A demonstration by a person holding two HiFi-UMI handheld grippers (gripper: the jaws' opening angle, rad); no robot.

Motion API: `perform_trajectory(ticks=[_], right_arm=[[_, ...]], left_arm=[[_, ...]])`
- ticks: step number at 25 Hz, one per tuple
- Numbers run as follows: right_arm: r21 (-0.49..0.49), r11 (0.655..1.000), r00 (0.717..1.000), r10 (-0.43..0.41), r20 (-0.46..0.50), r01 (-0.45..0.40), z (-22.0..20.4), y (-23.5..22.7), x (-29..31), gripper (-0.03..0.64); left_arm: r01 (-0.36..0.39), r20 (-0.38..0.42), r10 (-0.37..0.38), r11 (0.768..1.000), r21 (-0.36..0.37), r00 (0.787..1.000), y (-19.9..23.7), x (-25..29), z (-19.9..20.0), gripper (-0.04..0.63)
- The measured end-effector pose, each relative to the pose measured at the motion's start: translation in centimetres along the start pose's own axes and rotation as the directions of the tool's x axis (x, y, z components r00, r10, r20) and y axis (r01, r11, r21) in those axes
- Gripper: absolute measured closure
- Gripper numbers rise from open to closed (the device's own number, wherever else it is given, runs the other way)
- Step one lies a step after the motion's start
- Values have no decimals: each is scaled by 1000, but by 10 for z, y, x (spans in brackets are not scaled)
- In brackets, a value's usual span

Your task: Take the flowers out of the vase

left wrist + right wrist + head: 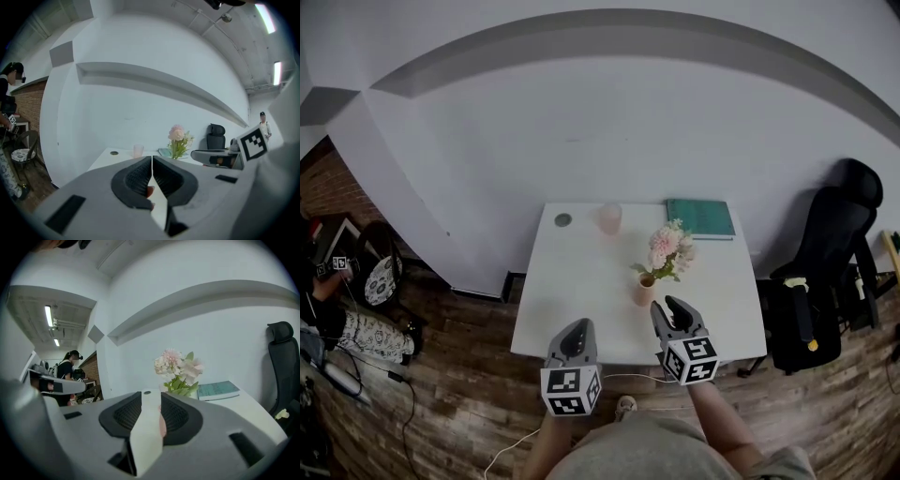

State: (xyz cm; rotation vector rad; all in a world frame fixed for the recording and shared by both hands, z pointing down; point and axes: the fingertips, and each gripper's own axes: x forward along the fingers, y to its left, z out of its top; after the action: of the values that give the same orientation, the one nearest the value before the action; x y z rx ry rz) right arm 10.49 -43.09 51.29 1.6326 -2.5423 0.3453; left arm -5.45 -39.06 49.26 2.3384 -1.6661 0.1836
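A small pink vase (644, 289) stands on the white table (572, 309), and the flowers (668, 246) are inside it. They are pink and white blooms with green leaves, and they lean a little to the right above the rim of the vase.

The right gripper (667, 306) is just in front of the vase and slightly to its right, over the near edge of the table, and it points toward the vase. Its two fingers stand apart with a clear gap and pinch nothing. In the right gripper view a small piece of the vase shows low in this gap, and the flowers rise straight ahead above the fingertips. I cannot tell if a fingertip touches the vase.

The left gripper (578, 325) is in front of the vase and to its left, well apart from it. Its fingers are pressed together at the tips and hold nothing.

Behind the vase and a little to the left stands a pale cup (610, 217), and further left lies a small dark round thing (562, 220). Behind the vase to the right lies a green book (701, 217). Far to the right of the vase, on the wooden floor (469, 403), stands a black office chair (834, 262).
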Motion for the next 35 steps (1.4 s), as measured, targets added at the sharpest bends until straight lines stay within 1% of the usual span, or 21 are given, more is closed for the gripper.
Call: perform_trajectory(ticks=[8, 17, 29, 33, 35], right_arm=[[15, 1000, 999, -8, -50, 8, -15, -23, 34, 442], [45, 998, 996, -32, -87, 36, -29, -48, 67, 423], [79, 996, 995, -25, -92, 33, -24, -62, 94, 420], [98, 994, 995, -40, -95, 49, -24, -65, 100, 428], [104, 993, 995, -40, -95, 50, -22, -66, 104, 443]], left_arm=[[-20, -5, 20, 1000, -2, 1000, 10, 24, 1, 584], [-50, -22, 50, 999, -4, 999, 21, 43, -3, 584], [-54, -38, 54, 999, 7, 998, 24, 65, -2, 584], [-56, -42, 56, 998, -2, 998, 25, 67, -3, 584], [-57, -39, 57, 998, -3, 998, 26, 69, -2, 584]])
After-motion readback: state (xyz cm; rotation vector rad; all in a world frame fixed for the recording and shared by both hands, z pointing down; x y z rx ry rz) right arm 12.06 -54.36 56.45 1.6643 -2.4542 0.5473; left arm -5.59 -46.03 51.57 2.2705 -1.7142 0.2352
